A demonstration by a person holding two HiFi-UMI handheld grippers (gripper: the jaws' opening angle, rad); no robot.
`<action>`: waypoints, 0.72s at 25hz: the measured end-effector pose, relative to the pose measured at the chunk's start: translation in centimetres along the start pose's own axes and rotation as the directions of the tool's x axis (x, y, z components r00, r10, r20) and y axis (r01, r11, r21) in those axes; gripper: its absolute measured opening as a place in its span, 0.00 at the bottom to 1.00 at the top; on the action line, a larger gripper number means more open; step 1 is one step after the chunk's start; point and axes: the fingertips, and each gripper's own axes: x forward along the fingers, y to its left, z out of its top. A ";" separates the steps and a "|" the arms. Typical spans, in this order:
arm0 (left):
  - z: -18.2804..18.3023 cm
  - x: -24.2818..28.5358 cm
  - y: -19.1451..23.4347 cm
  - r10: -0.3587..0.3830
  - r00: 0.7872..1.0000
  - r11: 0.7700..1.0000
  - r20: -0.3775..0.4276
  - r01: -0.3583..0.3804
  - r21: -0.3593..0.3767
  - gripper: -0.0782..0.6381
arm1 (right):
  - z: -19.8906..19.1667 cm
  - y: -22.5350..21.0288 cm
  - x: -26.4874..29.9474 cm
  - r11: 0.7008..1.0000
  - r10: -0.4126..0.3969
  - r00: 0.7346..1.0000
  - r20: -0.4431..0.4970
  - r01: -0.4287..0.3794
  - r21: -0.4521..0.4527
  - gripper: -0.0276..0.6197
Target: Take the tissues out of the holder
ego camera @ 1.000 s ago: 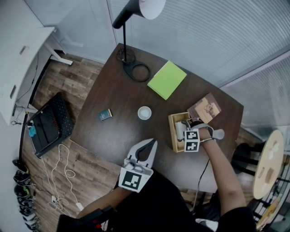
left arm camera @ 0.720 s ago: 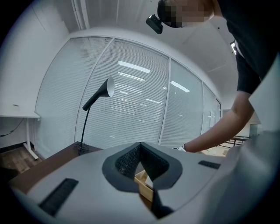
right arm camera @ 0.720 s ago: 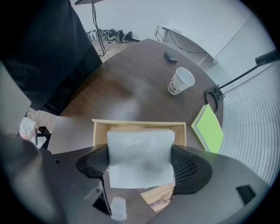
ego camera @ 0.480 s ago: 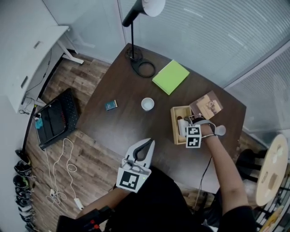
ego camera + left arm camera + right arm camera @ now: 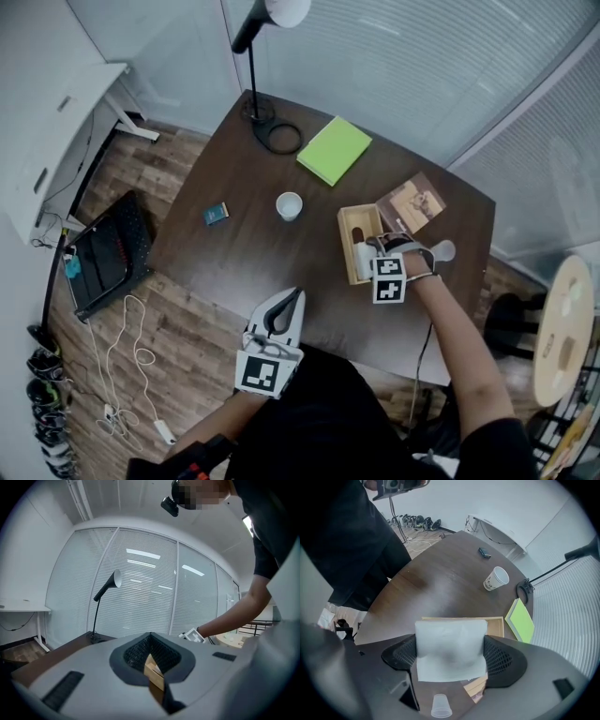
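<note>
In the head view an open wooden holder [image 5: 349,242] lies on the dark table [image 5: 281,253] at the right. My right gripper [image 5: 368,258] reaches over its near end and is shut on a white wad of tissues [image 5: 363,255]. In the right gripper view the tissues [image 5: 449,641] fill the space between the jaws of the right gripper [image 5: 449,654], with the holder [image 5: 494,623] just behind them. My left gripper [image 5: 291,300] hovers at the table's near edge, far from the holder, jaws shut and empty. The left gripper [image 5: 152,660] points over the table toward the windows.
The holder's lid [image 5: 410,204] lies beside it, and a small clear cup [image 5: 442,249] stands near my right hand. A paper cup [image 5: 289,205], a green notebook [image 5: 335,150], a small blue object [image 5: 217,214] and a lamp base [image 5: 257,114] with coiled cable occupy the far half.
The head view has shifted a little. My right gripper stays at the holder with the tissues in it. The left gripper has hardly moved.
</note>
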 end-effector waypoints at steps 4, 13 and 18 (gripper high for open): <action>0.5 0.0 1.0 -0.036 0.999 0.999 0.012 0.036 -0.001 0.10 | 1.6 0.5 -0.7 1.000 -0.012 1.000 0.004 0.012 0.027 0.72; 1.2 -0.9 5.4 -0.083 0.996 0.997 0.008 0.083 -0.003 0.10 | 6.8 0.2 -0.9 0.999 -0.006 1.000 -0.008 0.007 0.046 0.72; 1.8 -0.8 7.3 -0.123 0.992 0.992 0.016 0.123 0.002 0.10 | 9.4 -0.3 -0.2 0.998 0.004 1.000 -0.014 -0.003 0.064 0.72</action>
